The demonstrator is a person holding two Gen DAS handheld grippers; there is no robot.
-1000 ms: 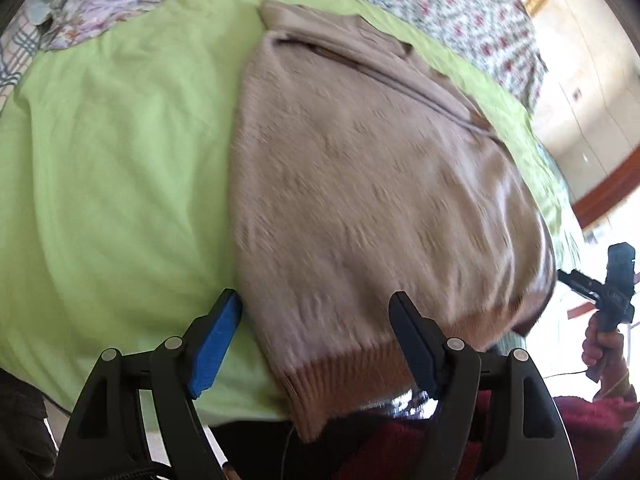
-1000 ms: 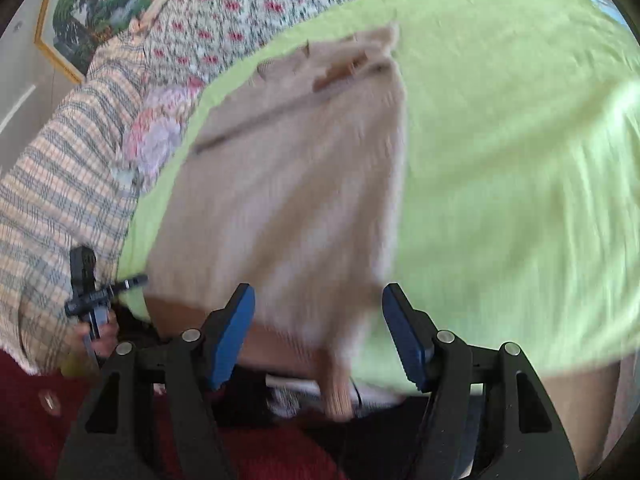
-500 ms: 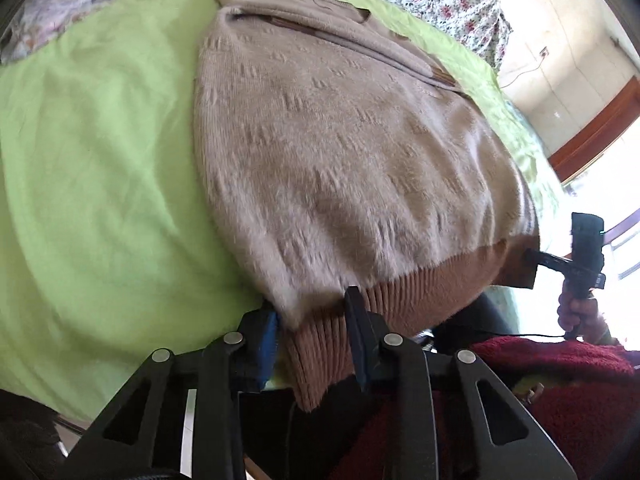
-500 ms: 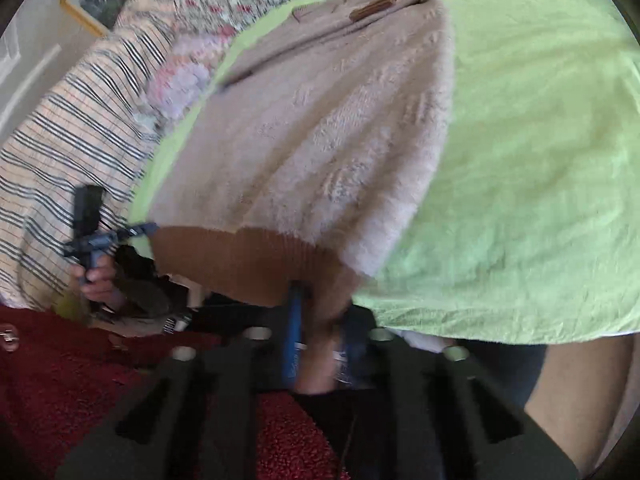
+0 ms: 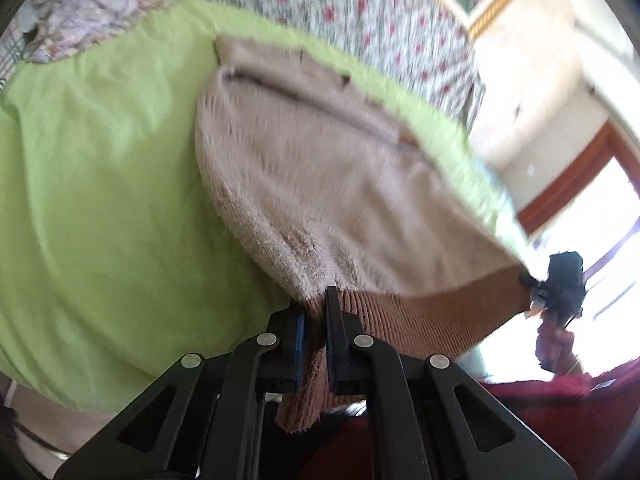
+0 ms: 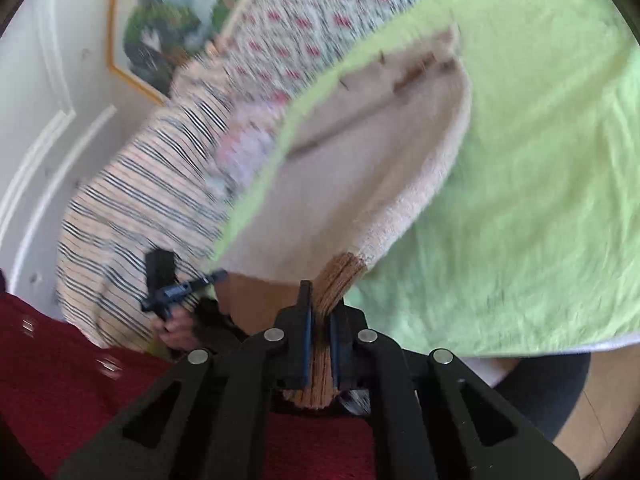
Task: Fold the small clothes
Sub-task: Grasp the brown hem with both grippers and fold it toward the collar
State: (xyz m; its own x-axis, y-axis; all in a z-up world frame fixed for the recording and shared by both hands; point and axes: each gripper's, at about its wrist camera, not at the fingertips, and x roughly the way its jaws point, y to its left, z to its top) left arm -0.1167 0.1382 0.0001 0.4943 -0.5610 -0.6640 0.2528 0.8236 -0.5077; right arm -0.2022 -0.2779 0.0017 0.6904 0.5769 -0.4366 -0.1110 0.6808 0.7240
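Now | left tool point(image 5: 316, 322): clamped on brown hem point(image 5: 432, 312) corner of sweater point(image 5: 320, 168) | right tool point(image 6: 320, 320): clamped on other hem corner | sweater: flat on green sheet point(image 5: 100, 180) on bed, near edge raised off sheet

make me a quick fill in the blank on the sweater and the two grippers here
1. The beige sweater lies on a ____ sheet.
2. The left gripper is shut on the sweater's brown ribbed ____.
3. The right gripper has its jaws ____ on the same band.

Missing words: green; hem; shut
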